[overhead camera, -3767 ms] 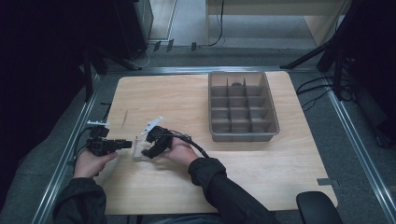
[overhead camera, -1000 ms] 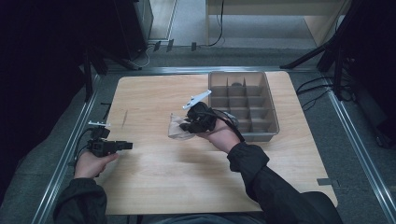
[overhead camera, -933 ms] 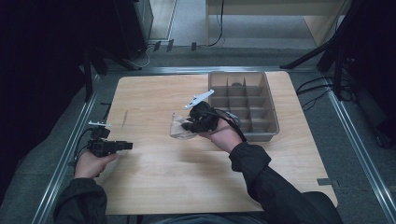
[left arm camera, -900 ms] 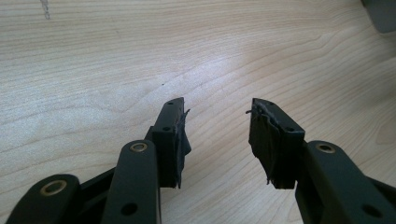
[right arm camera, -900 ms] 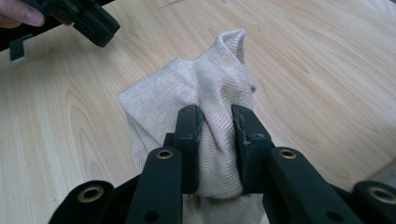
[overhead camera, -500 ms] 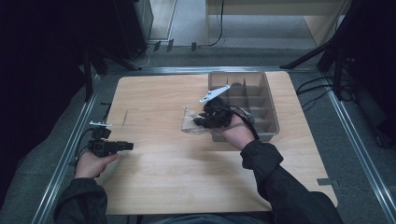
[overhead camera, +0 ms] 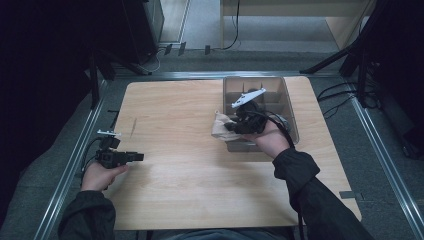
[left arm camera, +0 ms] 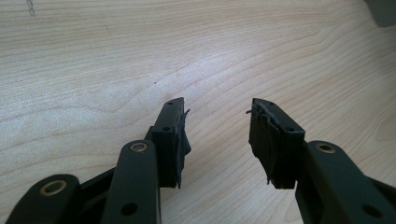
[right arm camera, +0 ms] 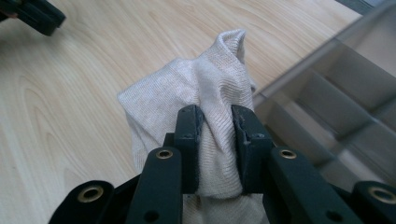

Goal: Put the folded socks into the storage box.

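A bundled beige knit sock (right arm camera: 196, 88) is pinched between the two black jaws of my right gripper (right arm camera: 217, 120), which is shut on it. In the high view the sock (overhead camera: 219, 127) hangs at the near left edge of the grey divided tray (overhead camera: 287, 107), with the right gripper (overhead camera: 234, 126) just above the table there. My left gripper (overhead camera: 140, 157) rests at the table's left edge. Its jaws (left arm camera: 217, 116) stand apart over bare wood with nothing between them.
The tray's compartments (right arm camera: 345, 88) lie to the right of the sock in the right gripper view. The wooden table (overhead camera: 175, 180) has free room across its middle and front. Metal rails (overhead camera: 70, 165) frame the table, and cables (overhead camera: 340, 92) lie on the floor.
My right gripper has carried the sock from the table's left middle rightward and away toward the tray. The left gripper has stayed at the left edge.
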`<action>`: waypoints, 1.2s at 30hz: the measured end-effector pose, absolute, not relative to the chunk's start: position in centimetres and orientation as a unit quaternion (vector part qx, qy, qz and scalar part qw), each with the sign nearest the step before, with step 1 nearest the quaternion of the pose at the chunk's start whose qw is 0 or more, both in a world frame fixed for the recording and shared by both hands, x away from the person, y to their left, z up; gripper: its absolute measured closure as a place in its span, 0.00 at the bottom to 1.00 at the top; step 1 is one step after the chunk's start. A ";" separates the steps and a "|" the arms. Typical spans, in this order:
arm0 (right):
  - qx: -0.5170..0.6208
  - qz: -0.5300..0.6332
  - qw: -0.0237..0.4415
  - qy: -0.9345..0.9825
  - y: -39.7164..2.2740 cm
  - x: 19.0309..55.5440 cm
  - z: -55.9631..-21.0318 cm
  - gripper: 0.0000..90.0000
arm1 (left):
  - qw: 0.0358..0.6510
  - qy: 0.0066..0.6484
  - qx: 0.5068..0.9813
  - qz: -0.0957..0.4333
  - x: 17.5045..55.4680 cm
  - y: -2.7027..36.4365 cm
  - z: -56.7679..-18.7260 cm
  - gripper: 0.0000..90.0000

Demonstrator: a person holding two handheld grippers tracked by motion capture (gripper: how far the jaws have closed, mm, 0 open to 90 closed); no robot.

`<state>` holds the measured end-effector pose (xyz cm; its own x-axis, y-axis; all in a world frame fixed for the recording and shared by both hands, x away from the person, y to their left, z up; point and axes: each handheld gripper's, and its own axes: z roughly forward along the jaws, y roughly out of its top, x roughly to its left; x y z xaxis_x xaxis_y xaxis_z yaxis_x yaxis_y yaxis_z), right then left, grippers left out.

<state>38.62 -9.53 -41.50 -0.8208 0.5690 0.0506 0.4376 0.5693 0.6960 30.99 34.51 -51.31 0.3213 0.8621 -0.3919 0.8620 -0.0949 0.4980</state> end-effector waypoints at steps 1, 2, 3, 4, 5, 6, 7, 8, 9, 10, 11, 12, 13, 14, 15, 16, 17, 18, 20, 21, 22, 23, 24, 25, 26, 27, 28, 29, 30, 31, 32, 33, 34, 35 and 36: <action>0.289 0.362 0.094 0.881 -9.9 38.7 -41.5 0.82 | 0.336 0.582 0.741 0.000 31.0 34.5 -51.3 0.61; 0.290 0.360 0.096 0.881 -10.2 38.8 -41.5 0.82 | 0.335 0.582 0.741 0.000 31.0 34.5 -51.3 0.61; 0.293 0.357 0.099 0.881 -10.4 38.8 -41.5 0.82 | 0.336 0.582 0.740 -0.001 31.0 34.5 -51.3 0.61; 0.297 0.355 0.101 0.881 -10.7 38.9 -41.5 0.82 | 0.335 0.582 0.741 -0.001 31.0 34.5 -51.3 0.61; 0.299 0.352 0.104 0.881 -11.1 39.0 -41.6 0.82 | 0.335 0.582 0.741 0.000 31.0 34.5 -51.3 0.61; 0.301 0.351 0.104 0.880 -11.4 39.1 -41.7 0.82 | 0.335 0.582 0.741 -0.001 31.0 34.4 -51.3 0.61; 0.302 0.349 0.106 0.881 -11.6 39.2 -41.7 0.82 | 0.335 0.582 0.741 -0.001 31.0 34.4 -51.3 0.61; 0.304 0.348 0.107 0.880 -11.8 39.2 -41.8 0.82 | 0.334 0.582 0.741 -0.001 31.0 34.4 -51.3 0.61; 0.308 0.346 0.110 0.879 -12.0 39.3 -41.9 0.82 | 0.335 0.582 0.741 -0.001 31.0 34.4 -51.3 0.61; 0.308 0.344 0.115 0.880 -12.3 39.5 -42.0 0.82 | 0.335 0.582 0.741 -0.001 31.0 34.4 -51.3 0.61; 0.309 0.343 0.117 0.879 -12.5 39.6 -42.1 0.82 | 0.335 0.582 0.741 0.000 31.0 34.4 -51.3 0.61; 0.313 0.339 0.118 0.879 -12.8 39.6 -42.2 0.82 | 0.335 0.582 0.741 0.000 31.0 34.4 -51.3 0.61; 0.315 0.334 0.122 0.880 -13.0 39.8 -42.4 0.82 | 0.335 0.582 0.741 0.000 31.0 34.5 -51.4 0.61; 0.316 0.330 0.125 0.881 -13.3 39.8 -42.5 0.82 | 0.335 0.582 0.741 -0.001 31.0 34.4 -51.4 0.61; 0.315 0.323 0.129 0.883 -13.4 39.9 -42.7 0.82 | 0.334 0.582 0.741 -0.001 31.0 34.4 -51.4 0.61; 0.317 0.319 0.132 0.884 -13.6 39.9 -42.9 0.82 | 0.334 0.582 0.741 -0.001 31.0 34.4 -51.4 0.61; 0.317 0.315 0.135 0.884 -13.7 39.9 -43.0 0.82 | 0.335 0.581 0.742 0.000 31.0 34.4 -51.4 0.61; 0.317 0.310 0.137 0.885 -13.8 40.0 -43.2 0.82 | 0.335 0.582 0.741 -0.001 31.0 34.4 -51.3 0.61; 0.321 0.303 0.138 0.887 -14.0 40.1 -43.6 0.82 | 0.335 0.581 0.742 -0.001 31.0 34.4 -51.4 0.61; 0.321 0.302 0.136 0.887 -14.0 40.1 -43.8 0.82 | 0.334 0.582 0.742 -0.001 31.0 34.3 -51.4 0.61; 0.323 0.299 0.133 0.888 -14.0 40.2 -44.0 0.82 | 0.334 0.582 0.742 -0.001 31.0 34.3 -51.4 0.61; 0.322 0.294 0.134 0.890 -13.9 40.2 -44.3 0.82 | 0.334 0.581 0.742 -0.001 31.0 34.4 -51.4 0.61; 0.320 0.292 0.131 0.892 -13.8 40.2 -44.5 0.82 | 0.334 0.581 0.742 -0.001 31.0 34.4 -51.4 0.61; 0.319 0.287 0.130 0.894 -13.7 40.2 -44.7 0.82 | 0.334 0.581 0.742 -0.001 31.0 34.4 -51.4 0.61; 0.316 0.284 0.129 0.896 -13.5 40.2 -44.9 0.82 | 0.334 0.581 0.742 -0.001 31.0 34.4 -51.4 0.61; 0.316 0.282 0.125 0.897 -13.3 40.1 -45.1 0.82 | 0.334 0.582 0.742 -0.001 31.0 34.4 -51.4 0.61; 0.314 0.281 0.125 0.898 -13.2 40.2 -45.2 0.82 | 0.334 0.582 0.741 -0.002 31.0 34.4 -51.4 0.61; 0.315 0.281 0.122 0.899 -13.0 40.2 -45.3 0.82 | 0.334 0.582 0.741 -0.002 31.0 34.4 -51.4 0.61; 0.313 0.280 0.121 0.899 -12.9 40.2 -45.4 0.82 | 0.334 0.581 0.742 -0.002 31.0 34.4 -51.4 0.61; 0.310 0.279 0.116 0.901 -12.6 40.2 -45.5 0.82 | 0.334 0.581 0.742 -0.002 31.0 34.4 -51.4 0.61; 0.309 0.276 0.115 0.903 -12.3 40.2 -45.6 0.82 | 0.335 0.581 0.742 -0.002 31.0 34.4 -51.4 0.61; 0.306 0.276 0.115 0.904 -12.1 40.1 -45.7 0.82 | 0.335 0.581 0.741 -0.002 31.0 34.4 -51.4 0.61; 0.302 0.272 0.112 0.907 -11.9 40.1 -45.8 0.82 | 0.335 0.581 0.742 -0.002 31.0 34.4 -51.4 0.61; 0.296 0.266 0.116 0.910 -11.6 40.1 -45.9 0.82 | 0.334 0.581 0.742 -0.002 31.0 34.4 -51.4 0.61; 0.296 0.264 0.115 0.911 -11.5 40.1 -45.9 0.82 | 0.334 0.581 0.742 -0.002 31.0 34.4 -51.4 0.61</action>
